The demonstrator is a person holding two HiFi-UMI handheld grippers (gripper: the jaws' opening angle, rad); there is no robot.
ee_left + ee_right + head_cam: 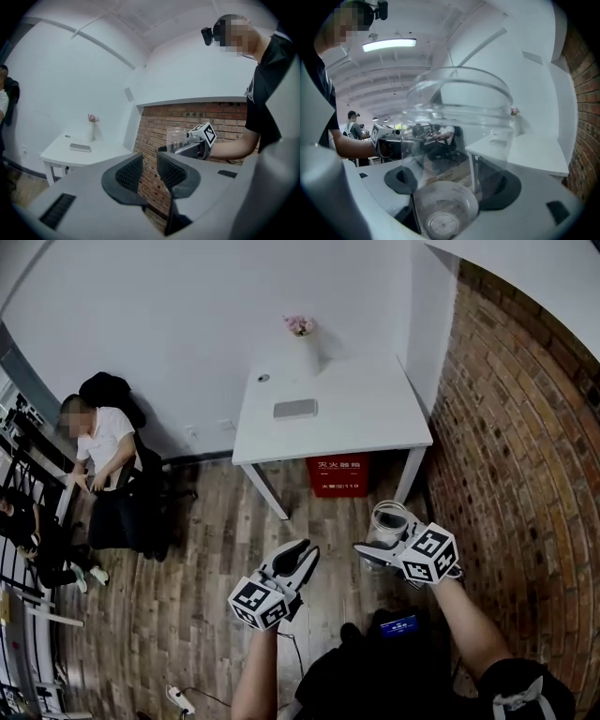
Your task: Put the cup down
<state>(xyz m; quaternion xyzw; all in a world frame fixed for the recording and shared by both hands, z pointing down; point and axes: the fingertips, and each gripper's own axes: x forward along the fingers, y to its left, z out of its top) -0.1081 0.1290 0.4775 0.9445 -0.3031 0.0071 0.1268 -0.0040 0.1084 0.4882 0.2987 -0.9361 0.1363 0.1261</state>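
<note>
A clear plastic cup [386, 521] is held in the air above the wooden floor, in front of the white table [375, 423]. My right gripper [380, 545] is shut on it. In the right gripper view the cup [454, 140] fills the middle, its base toward the camera, and the right gripper [452, 183] has a dark pad against each side. My left gripper [298, 557] hangs to the cup's left, open by a narrow gap with nothing in it. The left gripper view shows that left gripper [150, 171] close up, with the cup [176, 138] and right gripper [187, 150] beyond it.
On the table lie a grey flat device [295, 409] and a vase of pink flowers [302, 338]. A red box [339, 474] stands under it. A brick wall [525, 474] runs along the right. A person sits on a chair [103, 451] at the left.
</note>
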